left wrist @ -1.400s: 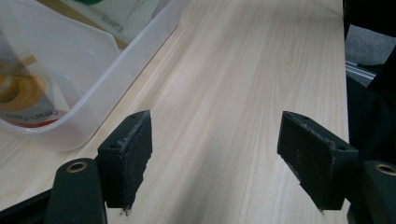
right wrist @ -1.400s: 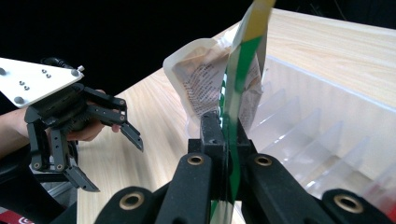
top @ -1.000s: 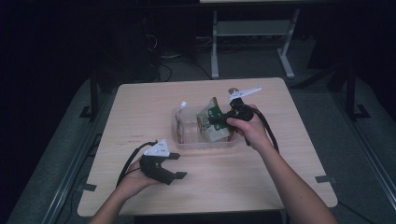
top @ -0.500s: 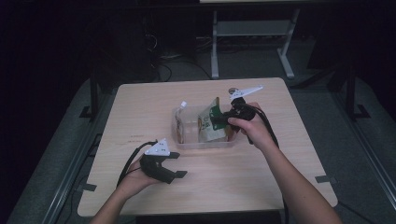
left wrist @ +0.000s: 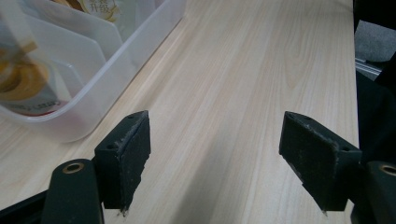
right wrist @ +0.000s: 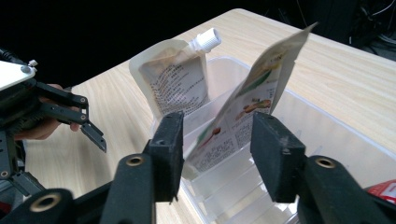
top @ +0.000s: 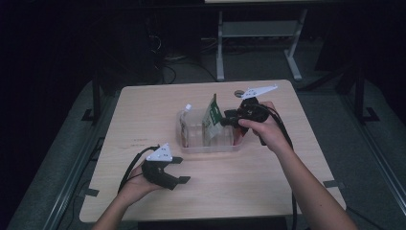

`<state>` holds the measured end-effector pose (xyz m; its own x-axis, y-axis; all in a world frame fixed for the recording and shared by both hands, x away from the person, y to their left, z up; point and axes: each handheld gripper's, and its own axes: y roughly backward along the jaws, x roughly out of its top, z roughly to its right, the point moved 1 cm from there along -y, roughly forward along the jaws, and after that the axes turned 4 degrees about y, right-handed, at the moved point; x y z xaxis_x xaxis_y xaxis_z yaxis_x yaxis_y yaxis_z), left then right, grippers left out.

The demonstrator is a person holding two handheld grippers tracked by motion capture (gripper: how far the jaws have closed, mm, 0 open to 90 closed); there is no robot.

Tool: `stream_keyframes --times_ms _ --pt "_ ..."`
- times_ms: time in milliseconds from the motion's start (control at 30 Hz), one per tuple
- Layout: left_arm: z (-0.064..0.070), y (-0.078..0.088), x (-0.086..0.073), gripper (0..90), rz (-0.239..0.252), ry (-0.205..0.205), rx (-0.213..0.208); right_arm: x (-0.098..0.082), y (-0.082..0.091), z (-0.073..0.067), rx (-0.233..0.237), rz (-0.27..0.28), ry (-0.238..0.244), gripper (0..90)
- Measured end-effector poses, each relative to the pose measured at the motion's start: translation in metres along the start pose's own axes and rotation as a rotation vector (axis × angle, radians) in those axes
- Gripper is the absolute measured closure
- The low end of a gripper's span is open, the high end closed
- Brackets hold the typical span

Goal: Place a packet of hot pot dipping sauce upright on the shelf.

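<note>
Right tool (right wrist: 212, 154): jaws have just been opening and now stand partly apart, with clear gaps on both sides of the green-and-white packet (right wrist: 247, 112) that rises between them. Neither pad presses on it, so I read this as a release. In the high view the right tool (top: 229, 120) sits just beside the packet (top: 212, 117), against its right face.

Packet position: standing tilted in the clear plastic bin (top: 210, 146), its lower edge down among the divider slots directly ahead of the right tool and its top corner leaning away beyond the far jaw. Compared with the high view a second ago, it stands taller and freer of the hand.

Behind it, farther from the right tool, a spouted pouch (right wrist: 175, 81) already stands upright in its own slot, white cap on top. A red item shows at the near right corner of the bin; too little is visible to identify it.

Left tool (top: 181, 170): jaws wide, nothing between them, resting low over the tabletop (left wrist: 243, 84) with the bin (left wrist: 102, 70) off to its front left. No change there.

Judgement: placement of the packet looks done. The lean suggests it may slump once the tool backs off; withdraw straight back, without brushing it.
</note>
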<state>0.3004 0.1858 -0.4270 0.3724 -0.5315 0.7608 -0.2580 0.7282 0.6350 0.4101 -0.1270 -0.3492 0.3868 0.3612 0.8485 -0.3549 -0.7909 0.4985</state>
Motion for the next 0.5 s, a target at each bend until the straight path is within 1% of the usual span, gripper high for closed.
stream_keyframes --times_ms 133,233,500 --pt "-0.002 0.003 0.000 24.2 0.005 0.007 0.008 0.000 0.004 -0.003 0.002 0.004 0.012 49.7" --pt "-0.003 0.004 0.000 24.0 0.012 0.008 0.011 -0.002 0.006 -0.005 0.001 0.003 0.029 45.9" --pt "-0.004 0.006 0.001 23.5 0.006 0.008 0.012 -0.011 0.009 -0.014 -0.039 -0.040 0.093 38.2"
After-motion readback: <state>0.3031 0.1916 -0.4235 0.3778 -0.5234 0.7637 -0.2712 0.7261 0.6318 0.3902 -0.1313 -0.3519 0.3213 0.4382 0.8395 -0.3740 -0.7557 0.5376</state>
